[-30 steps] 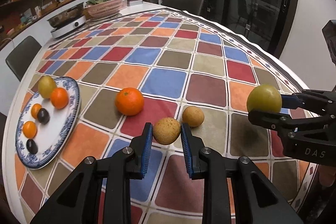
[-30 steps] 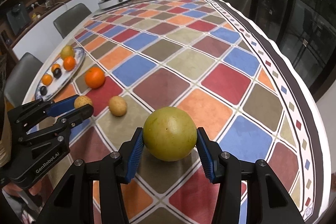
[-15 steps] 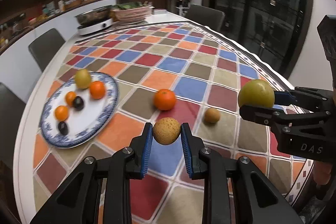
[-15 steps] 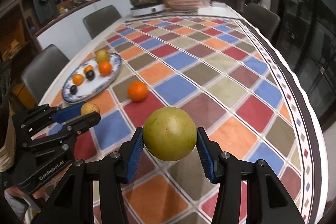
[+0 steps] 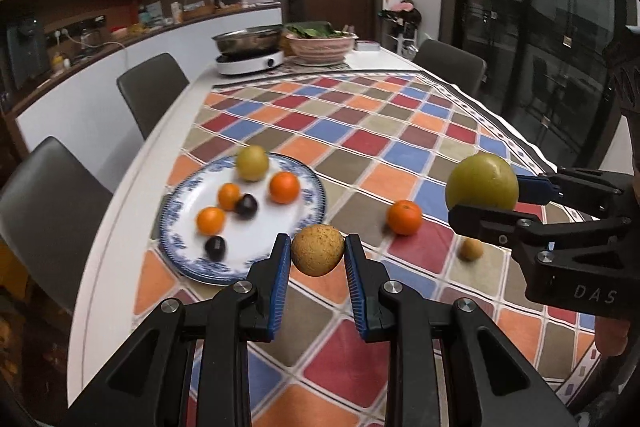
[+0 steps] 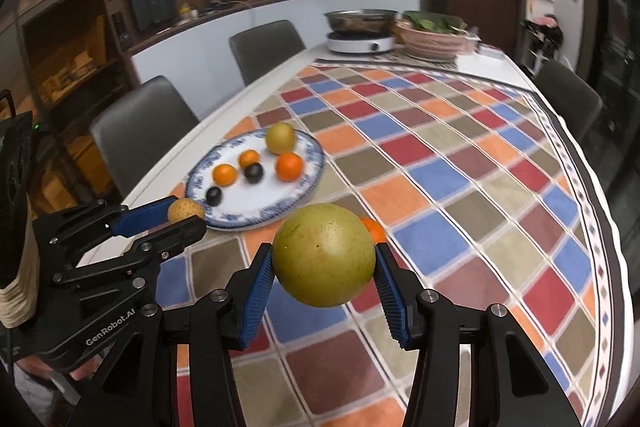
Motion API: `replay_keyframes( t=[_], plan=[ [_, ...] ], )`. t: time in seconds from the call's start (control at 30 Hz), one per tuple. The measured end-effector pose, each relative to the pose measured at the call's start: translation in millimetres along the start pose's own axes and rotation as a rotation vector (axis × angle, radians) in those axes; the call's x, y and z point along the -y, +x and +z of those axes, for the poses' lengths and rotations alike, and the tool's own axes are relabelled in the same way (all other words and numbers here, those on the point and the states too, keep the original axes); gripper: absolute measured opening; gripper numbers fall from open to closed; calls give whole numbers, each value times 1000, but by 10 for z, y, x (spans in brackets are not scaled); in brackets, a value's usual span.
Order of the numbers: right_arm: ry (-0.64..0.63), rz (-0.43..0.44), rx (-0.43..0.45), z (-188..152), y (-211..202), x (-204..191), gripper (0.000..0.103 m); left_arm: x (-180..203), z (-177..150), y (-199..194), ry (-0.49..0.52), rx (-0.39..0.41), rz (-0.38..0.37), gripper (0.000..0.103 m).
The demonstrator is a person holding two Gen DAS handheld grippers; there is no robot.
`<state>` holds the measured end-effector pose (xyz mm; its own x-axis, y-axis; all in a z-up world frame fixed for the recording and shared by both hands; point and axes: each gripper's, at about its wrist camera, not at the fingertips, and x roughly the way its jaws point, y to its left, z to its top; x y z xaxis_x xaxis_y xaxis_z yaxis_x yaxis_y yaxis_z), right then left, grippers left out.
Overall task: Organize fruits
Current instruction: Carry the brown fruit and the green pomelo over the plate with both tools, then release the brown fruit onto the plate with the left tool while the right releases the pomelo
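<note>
Both grippers hold fruit above the table.
Left gripper [image 5: 317, 254] clamps a brown fruit [image 5: 317, 249] by the plate's [image 5: 182, 203] near rim; right gripper [image 6: 324, 263] clamps a green fruit [image 6: 323, 259]. An orange [image 5: 404, 217] lies right of the plate.

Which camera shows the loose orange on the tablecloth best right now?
The left wrist view: the orange sits whole on the tablecloth, right of the plate. In the right wrist view only its edge peeks from behind the green fruit.
</note>
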<state>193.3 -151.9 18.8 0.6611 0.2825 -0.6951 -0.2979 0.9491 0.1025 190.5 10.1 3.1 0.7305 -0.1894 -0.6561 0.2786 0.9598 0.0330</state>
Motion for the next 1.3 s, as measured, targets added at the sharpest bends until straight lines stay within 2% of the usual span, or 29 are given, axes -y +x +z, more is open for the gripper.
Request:
replay_keyframes(
  t=[0.23, 0.6, 0.97, 1.07, 1.3],
  plan=[
    [-57, 32, 17, 183, 141, -205, 51, -216, 25, 22, -7, 6, 46, 28],
    [-152, 100, -12, 432, 582, -449, 51, -522, 81, 300, -22, -28, 46, 28],
    [-157, 103, -93, 559, 1266, -477, 51, -771, 82, 836, -8, -127, 66, 28],
    [-137, 105, -136, 556, 1429, -446, 51, -820, 102, 952, -29, -146, 46, 28],
    [-122, 107, -187, 577, 1633, -437, 51, -888, 149, 1090, -39, -183, 53, 28]
  ],
)
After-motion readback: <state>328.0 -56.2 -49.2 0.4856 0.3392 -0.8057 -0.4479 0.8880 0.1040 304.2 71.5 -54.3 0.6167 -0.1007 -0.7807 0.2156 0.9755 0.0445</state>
